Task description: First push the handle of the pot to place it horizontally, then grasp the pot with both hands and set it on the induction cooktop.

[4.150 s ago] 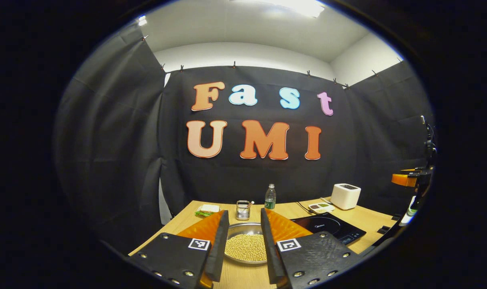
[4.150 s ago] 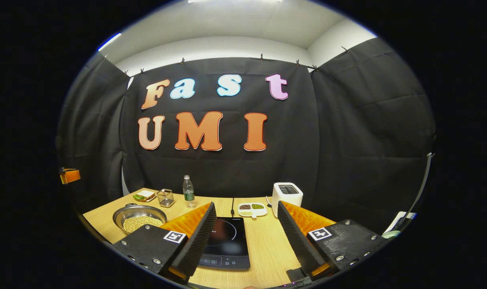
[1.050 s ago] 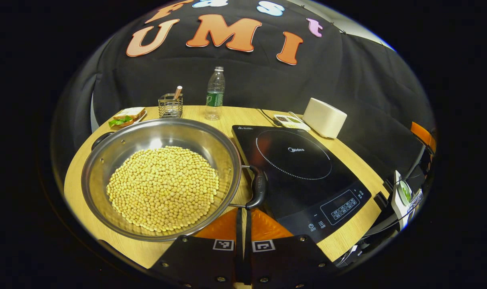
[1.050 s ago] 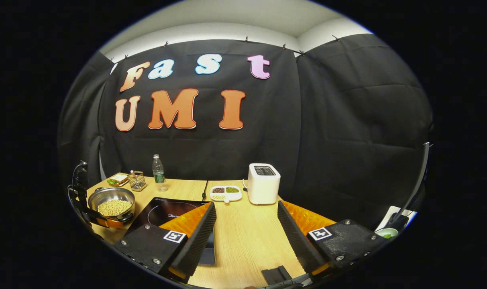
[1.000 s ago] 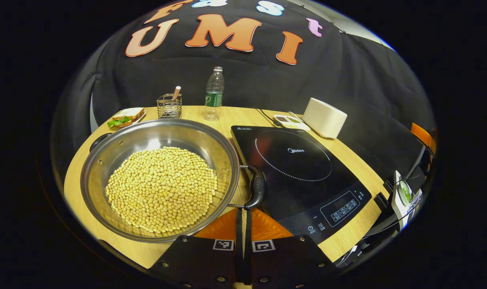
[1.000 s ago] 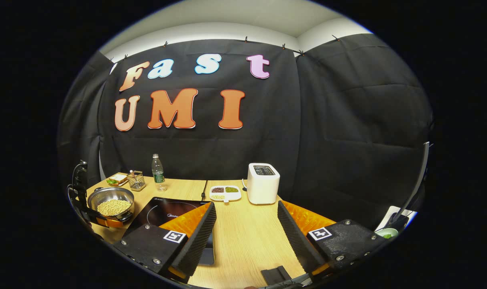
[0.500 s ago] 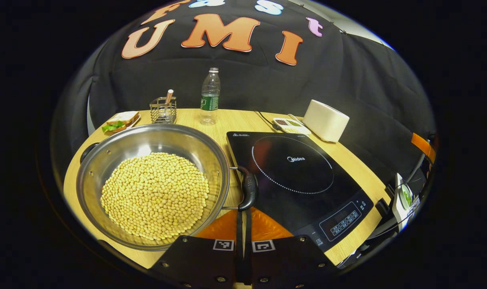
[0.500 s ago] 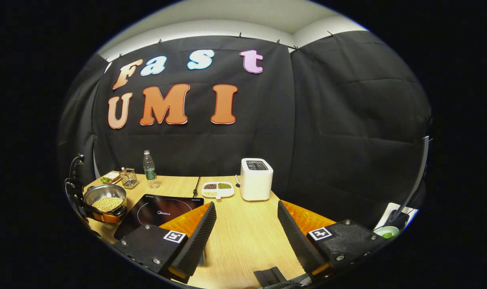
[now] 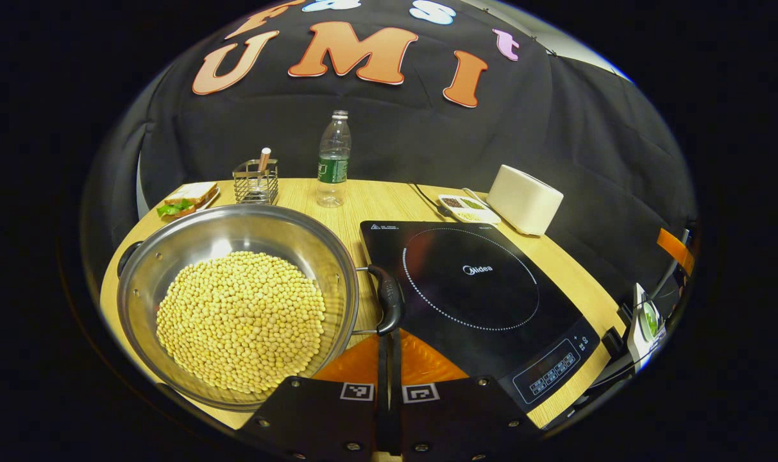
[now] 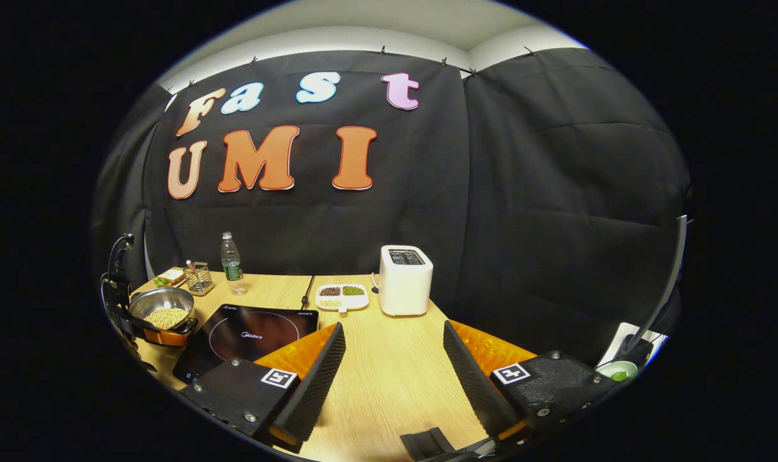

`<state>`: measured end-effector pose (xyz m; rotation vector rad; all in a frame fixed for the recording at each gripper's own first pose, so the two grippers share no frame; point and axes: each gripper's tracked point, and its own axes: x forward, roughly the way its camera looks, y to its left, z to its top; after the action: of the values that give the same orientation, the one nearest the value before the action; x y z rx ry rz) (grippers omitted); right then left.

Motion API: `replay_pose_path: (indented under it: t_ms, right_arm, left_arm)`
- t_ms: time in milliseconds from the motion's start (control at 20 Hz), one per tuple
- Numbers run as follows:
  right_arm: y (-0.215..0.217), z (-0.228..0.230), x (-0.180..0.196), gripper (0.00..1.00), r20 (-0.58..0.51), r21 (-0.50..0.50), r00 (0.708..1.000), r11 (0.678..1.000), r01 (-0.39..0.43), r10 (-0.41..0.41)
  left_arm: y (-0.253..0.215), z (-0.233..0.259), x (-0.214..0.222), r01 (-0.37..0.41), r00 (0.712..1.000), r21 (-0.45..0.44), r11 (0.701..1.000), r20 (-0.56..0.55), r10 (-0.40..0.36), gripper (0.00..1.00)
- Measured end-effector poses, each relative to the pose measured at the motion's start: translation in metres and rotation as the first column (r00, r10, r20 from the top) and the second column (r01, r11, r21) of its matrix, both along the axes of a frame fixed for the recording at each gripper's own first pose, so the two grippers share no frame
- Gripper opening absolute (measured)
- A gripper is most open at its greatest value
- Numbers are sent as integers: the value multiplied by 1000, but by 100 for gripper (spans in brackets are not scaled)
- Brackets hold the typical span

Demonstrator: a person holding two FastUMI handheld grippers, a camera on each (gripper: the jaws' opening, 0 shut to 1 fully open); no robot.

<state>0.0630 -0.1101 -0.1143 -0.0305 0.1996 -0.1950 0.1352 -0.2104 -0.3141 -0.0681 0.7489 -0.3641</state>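
A steel pot (image 9: 279,226) full of soybeans (image 9: 241,319) sits on the wooden table, left of the black induction cooktop (image 9: 472,282). Its black side handle (image 9: 390,299) points toward the cooktop's left edge, and a second handle (image 9: 126,256) is on the far left side. My left gripper (image 9: 389,337) is shut, its tips touching the near end of the side handle from below. In the right gripper view, the right gripper (image 10: 392,359) is open above bare table, well right of the pot (image 10: 163,305) and cooktop (image 10: 247,335). The left gripper (image 10: 165,337) shows orange beside the pot.
Along the table's back edge stand a water bottle (image 9: 332,160), a wire holder (image 9: 256,183), a sandwich plate (image 9: 186,196), a divided dish (image 9: 467,206) and a white toaster (image 9: 528,199). A cable runs behind the cooktop. Black cloth walls enclose the table (image 10: 389,321).
The left gripper has shut and come down to the pot's side handle. Over the last second the handle and pot shifted left in its view. The right gripper stayed open and swung rightward.
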Motion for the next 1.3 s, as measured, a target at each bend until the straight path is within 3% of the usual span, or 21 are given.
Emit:
replay_pose_path:
  t_ms: [750, 900, 1050, 1300]
  right_arm:
    - [9, -13, 13, 95, -33, 11, 999, 1000, 8, -8]
    - [23, -8, 14, 95, -32, 5, 999, 1000, 1, -1]
    - [51, 1, 19, 95, -20, 6, 999, 1000, -29, 29]
    - [121, 10, 29, 95, -4, 46, 994, 993, -109, 110]
  left_arm:
    - [-7, 5, 18, -2, 1000, -42, 999, 3, 2, 2]
    - [-6, 40, 15, 30, 996, -63, 998, 91, -24, 2]
    - [19, 82, 16, 23, 982, -74, 997, 190, -9, 2]
    - [102, 126, 15, -62, 951, -31, 998, 301, 69, 2]
